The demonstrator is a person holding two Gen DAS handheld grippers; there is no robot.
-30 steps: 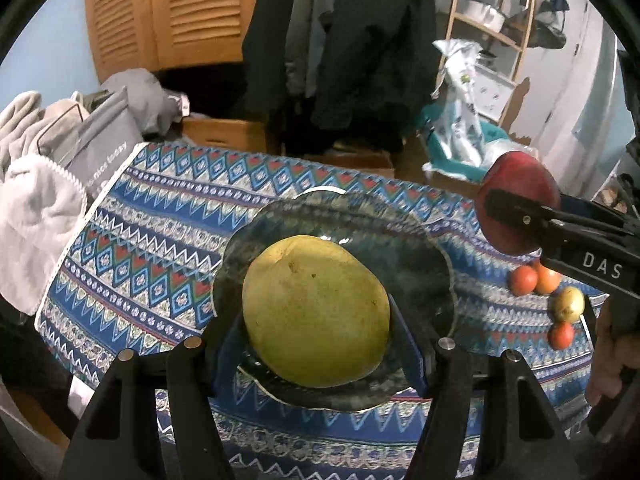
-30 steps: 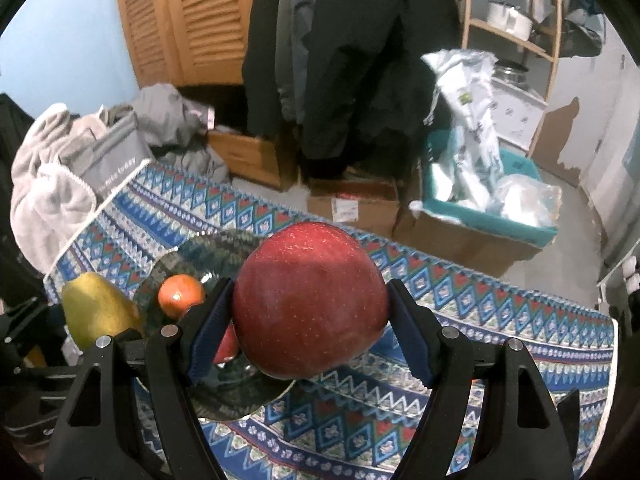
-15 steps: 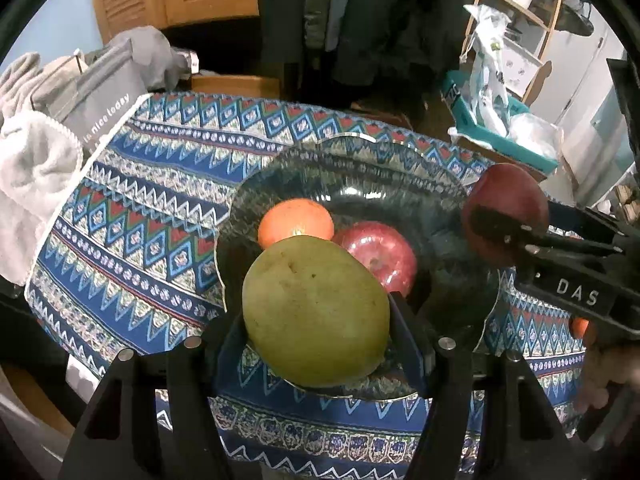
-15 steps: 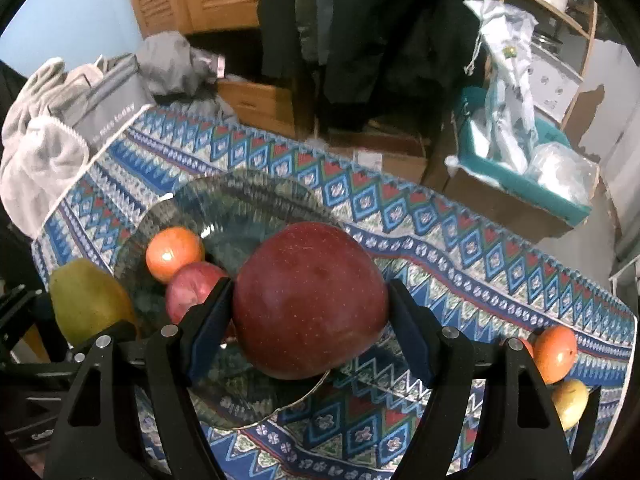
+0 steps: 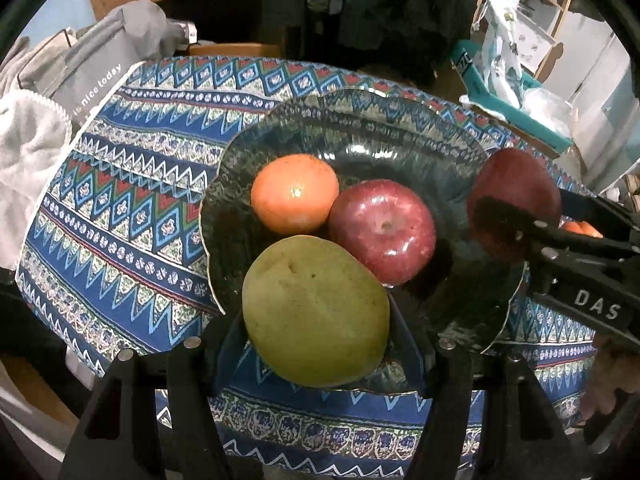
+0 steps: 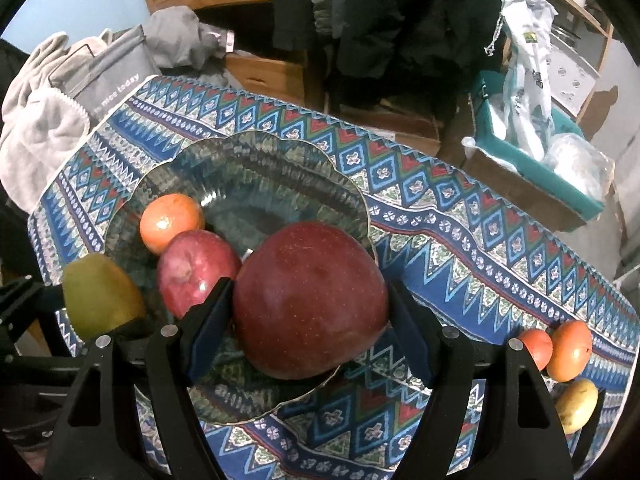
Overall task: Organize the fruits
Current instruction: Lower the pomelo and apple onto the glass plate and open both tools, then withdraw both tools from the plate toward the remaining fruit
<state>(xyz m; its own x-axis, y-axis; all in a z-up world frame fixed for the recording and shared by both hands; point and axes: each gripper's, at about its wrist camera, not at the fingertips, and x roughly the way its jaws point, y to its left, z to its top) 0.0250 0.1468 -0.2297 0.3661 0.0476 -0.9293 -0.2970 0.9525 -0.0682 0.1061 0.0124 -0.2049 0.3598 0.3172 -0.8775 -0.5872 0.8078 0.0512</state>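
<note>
From my left wrist view, the green fruit (image 5: pixel 316 312) hides the plate's (image 5: pixel 360 120) near rim, and the right hand-held gripper (image 5: pixel 516 236) covers the dark apple's (image 5: pixel 516 176) lower half. At lower right, a blurred hand (image 5: pixel 612 376) runs off frame. Small orange fruits (image 5: pixel 582 227) barely peek out behind that gripper.

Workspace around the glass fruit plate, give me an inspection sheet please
Surface: patterned blue tablecloth.
Job's things: glass plate holds an orange and a red apple; three small fruits lie apart on the cloth.
Clutter: grey bag, towels.
Grippers: left gripper shut on a green mango; right gripper shut on a large dark red apple, both over the plate.
Cables: nothing seen.
Surroundings: hanging coats, teal box, shelf.
</note>
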